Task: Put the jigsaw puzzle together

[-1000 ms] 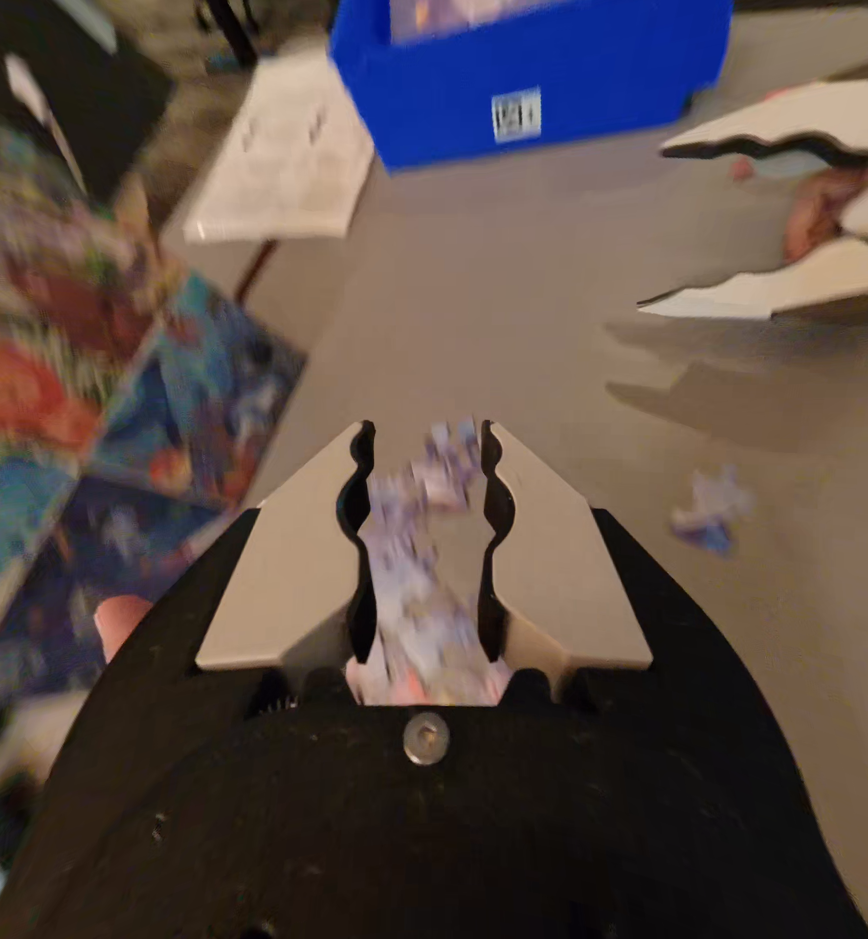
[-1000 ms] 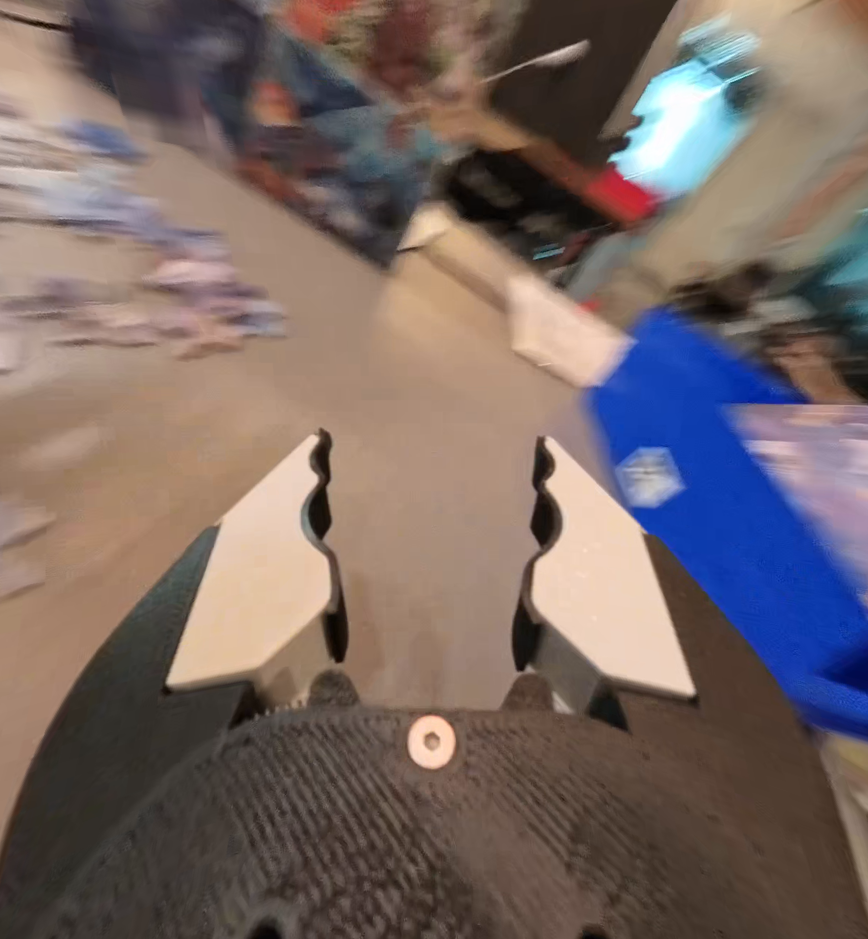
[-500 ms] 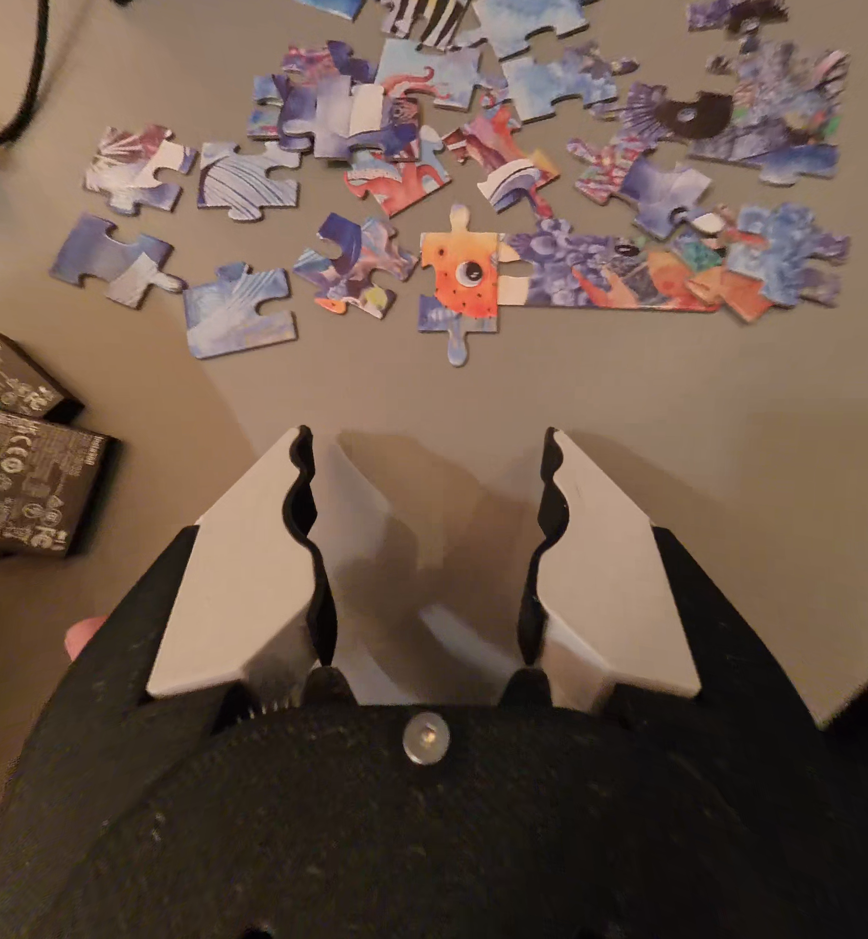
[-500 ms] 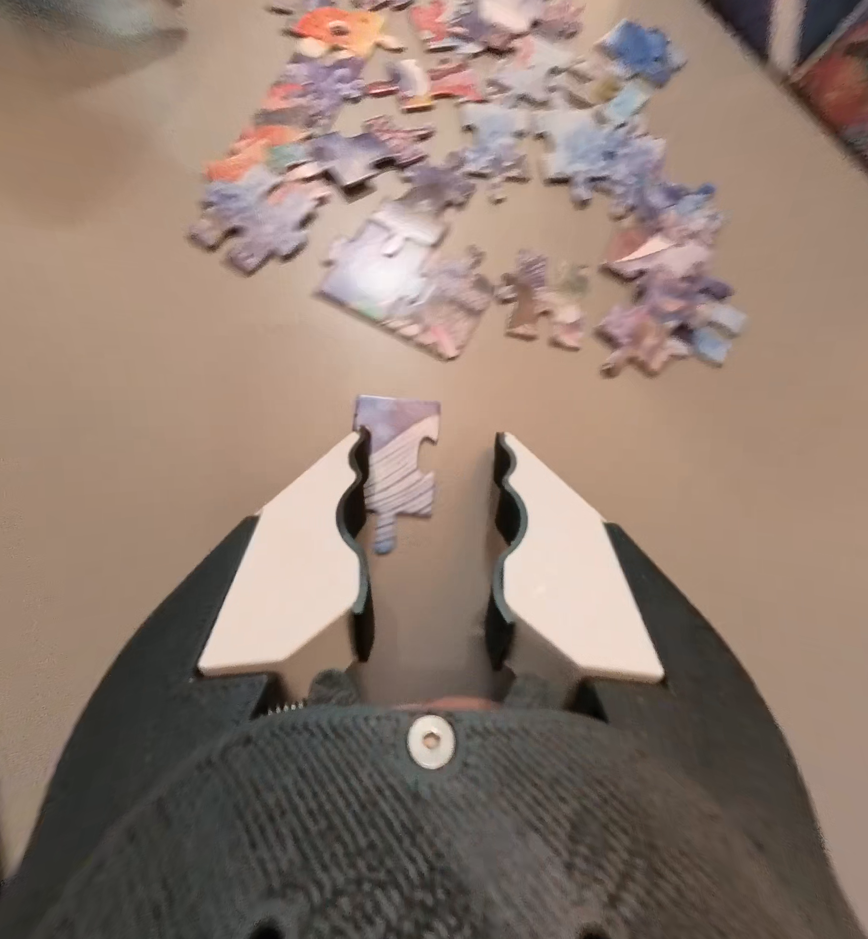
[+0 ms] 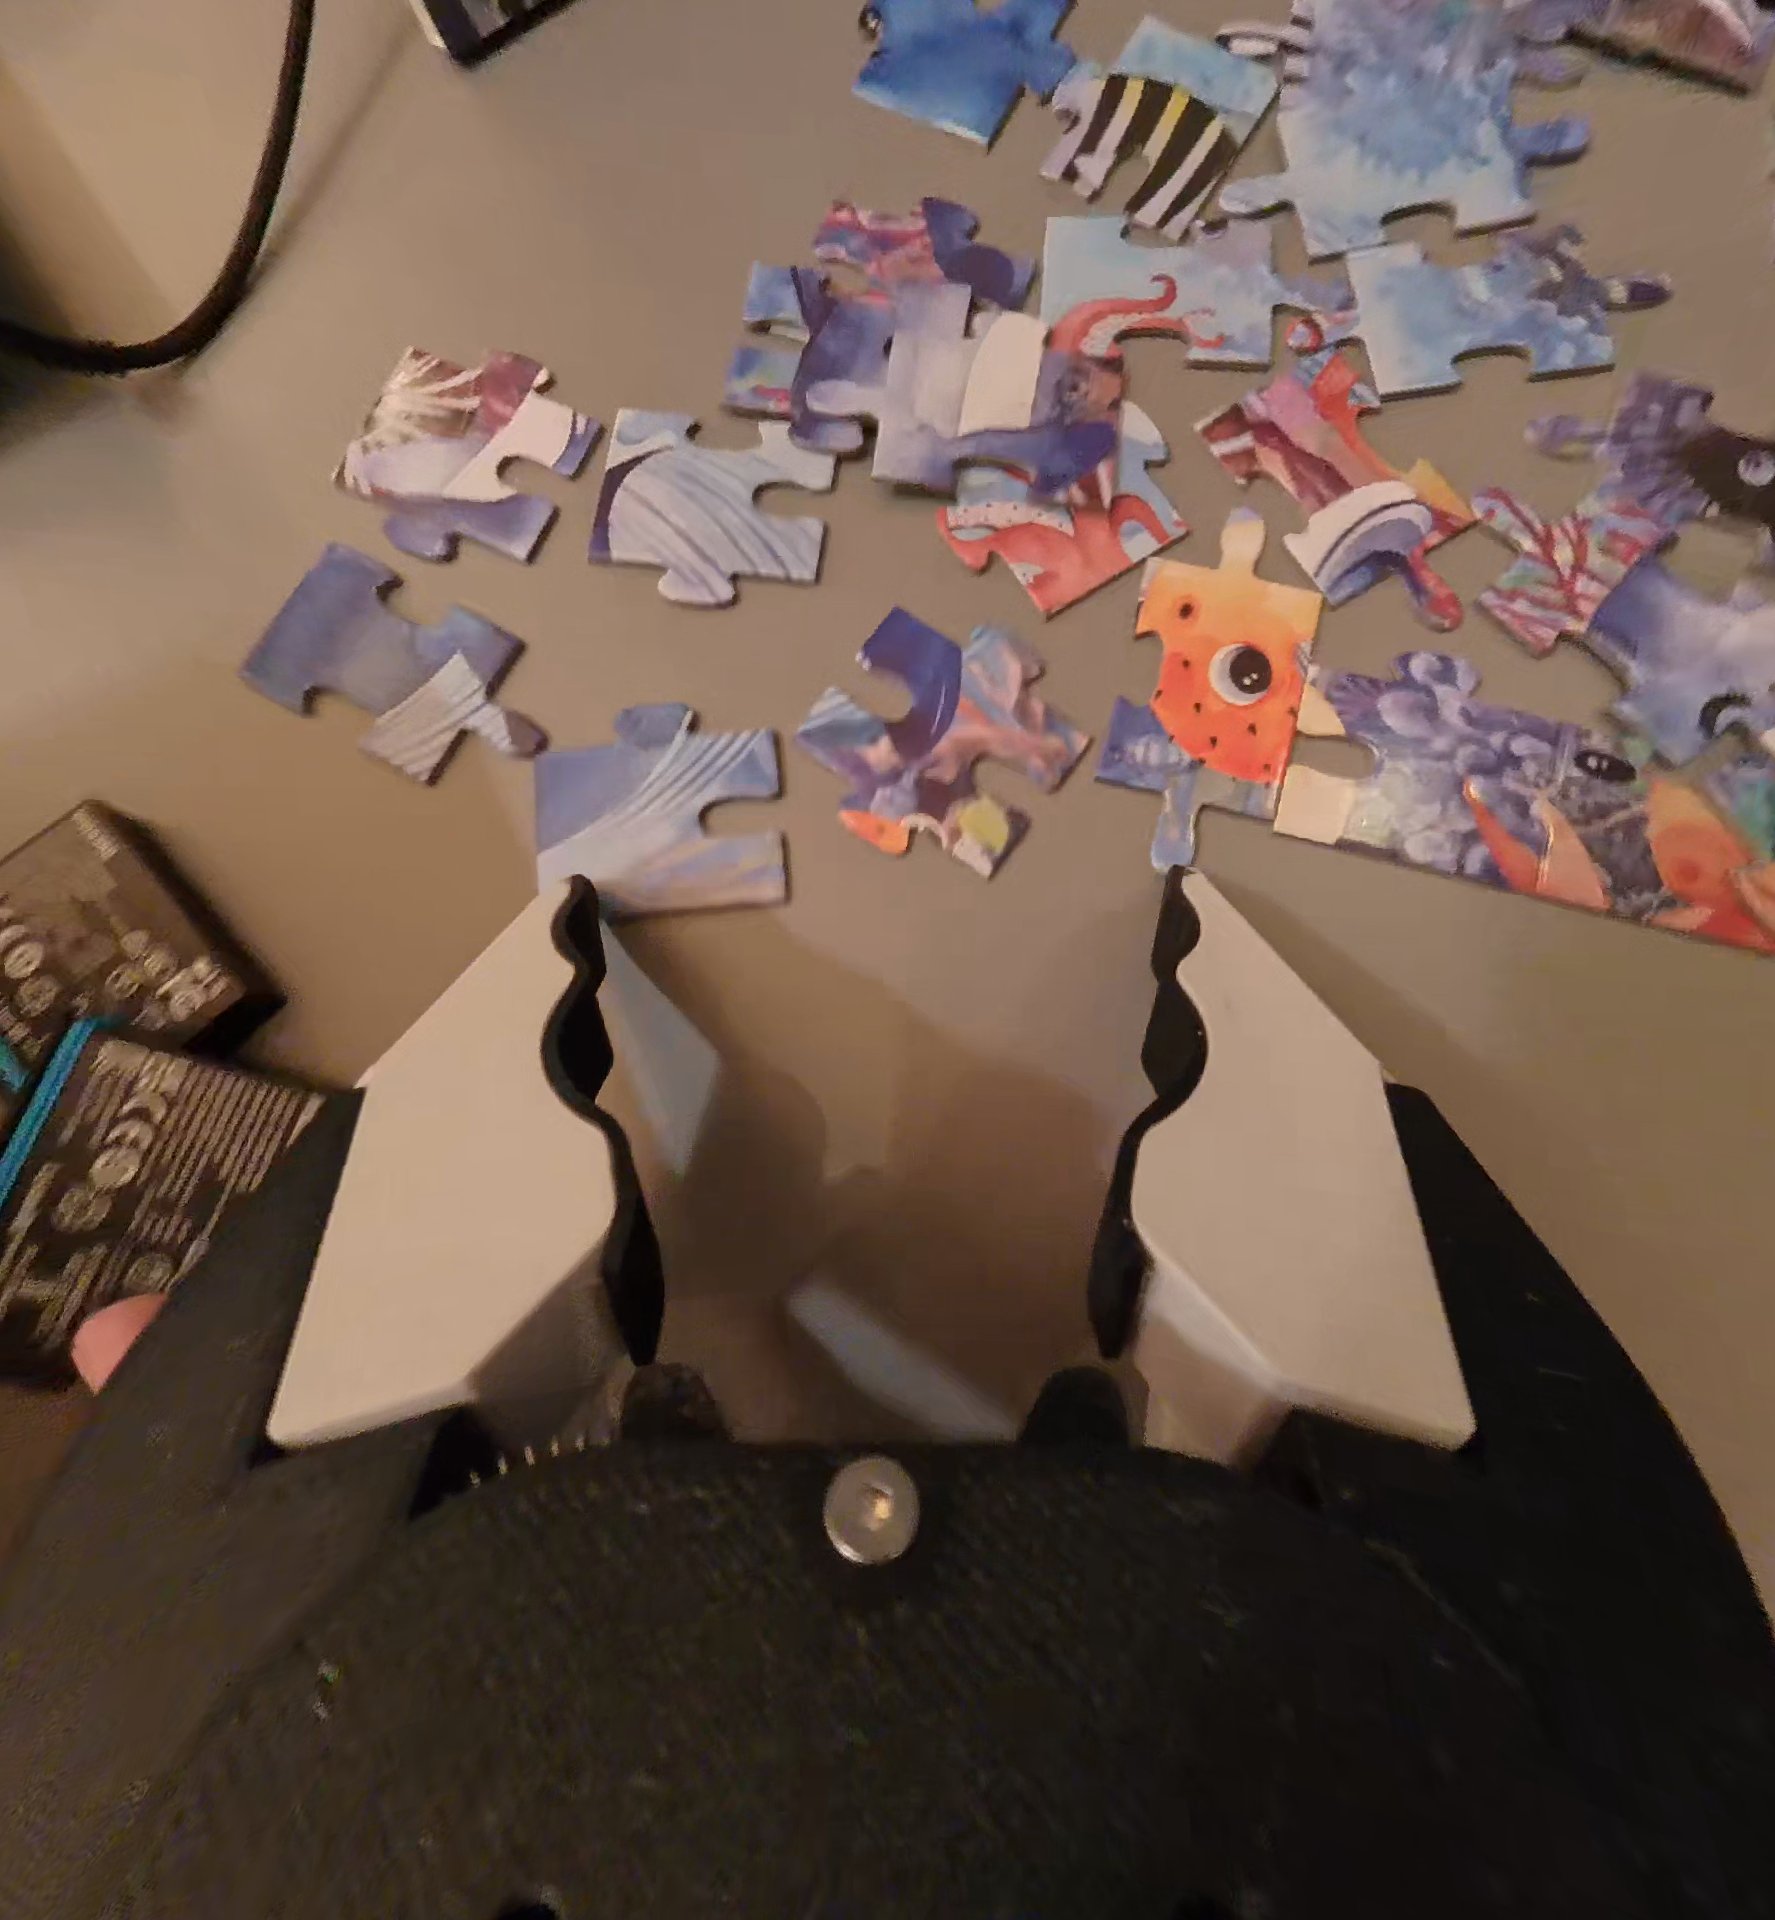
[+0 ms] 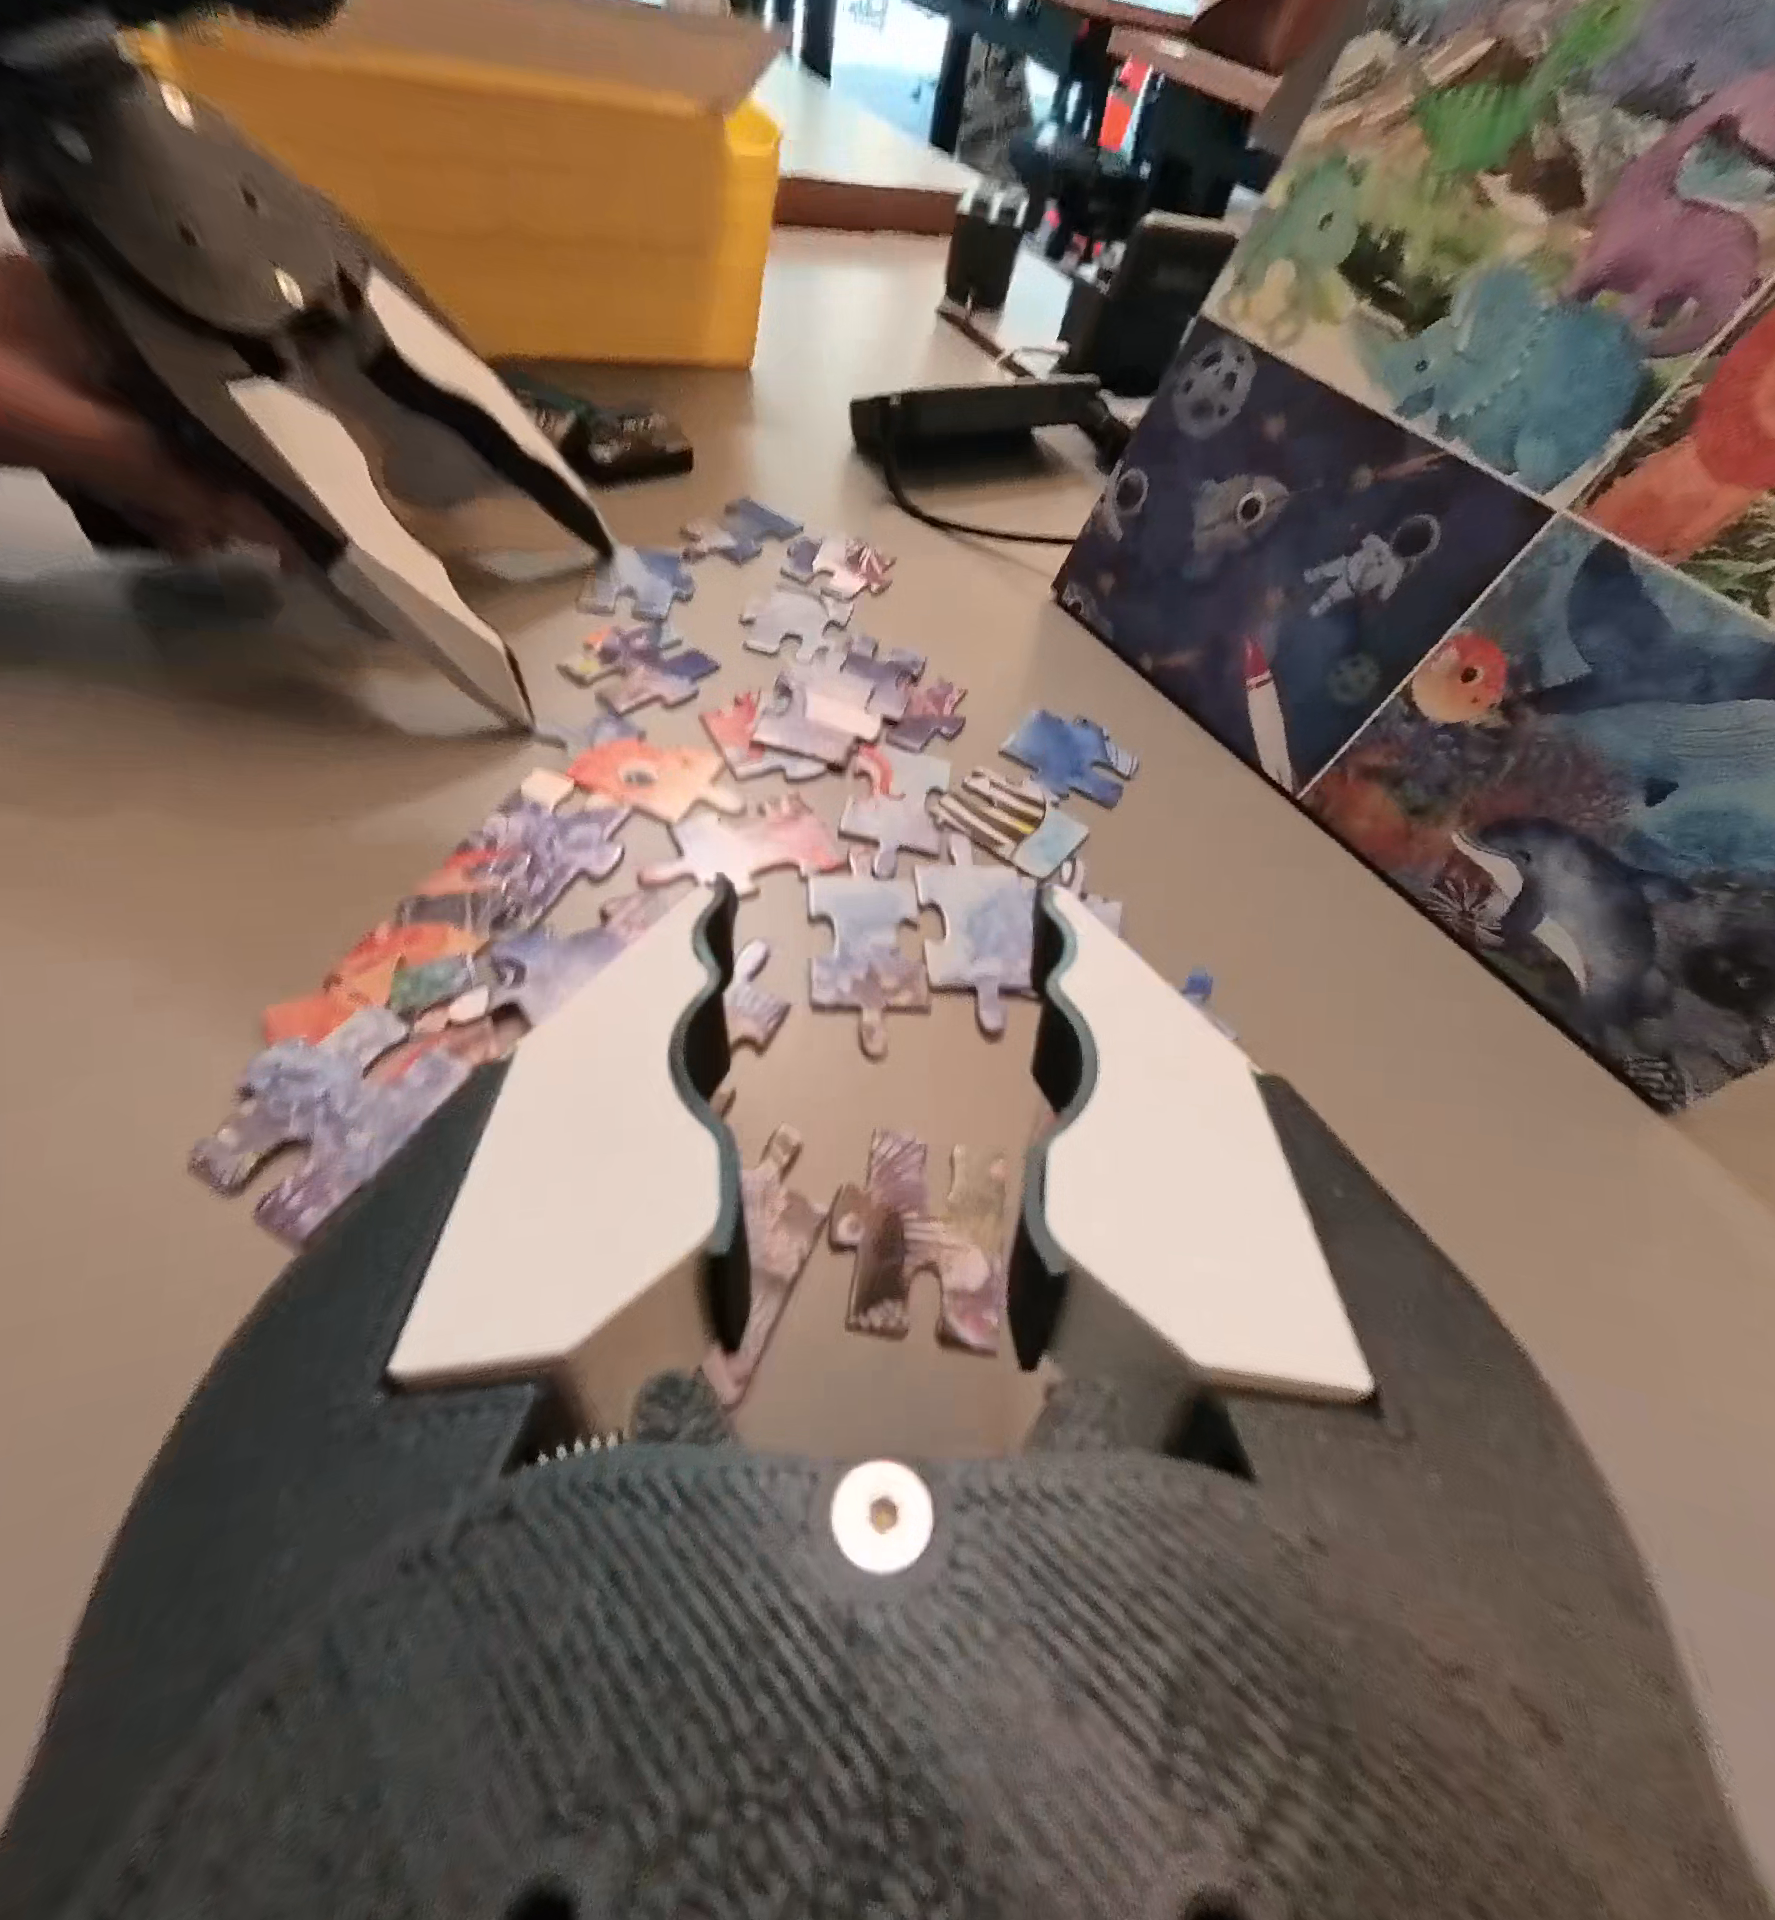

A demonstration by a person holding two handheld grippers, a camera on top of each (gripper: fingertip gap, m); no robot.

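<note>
Several loose jigsaw pieces (image 5: 940, 743) lie face up on the grey table (image 5: 1485, 1091). An orange fish piece (image 5: 1226, 686) touches a joined strip (image 5: 1548, 805) at the right. My left gripper (image 5: 875, 894) is open and empty, its left fingertip at a pale blue striped piece (image 5: 665, 810). It also shows in the right wrist view (image 6: 563, 632), tips down at the far end of the spread. My right gripper (image 6: 885, 914) is open and empty, low over the near end. A purple piece (image 6: 914, 1236) lies between its fingers, and two joined blue pieces (image 6: 914, 935) lie just ahead.
Two black boxes (image 5: 83, 1091) lie left of my left gripper, and a dark cable (image 5: 239, 208) runs at the far left. The picture-covered puzzle box (image 6: 1537, 623) stands at the right, with a yellow bin (image 6: 509, 208) and a black device (image 6: 976, 416) behind the pieces.
Both views have swung from the blue bin onto the spread of pieces. My left gripper has opened and come closer to the pieces. My right gripper has opened wider and dropped low.
</note>
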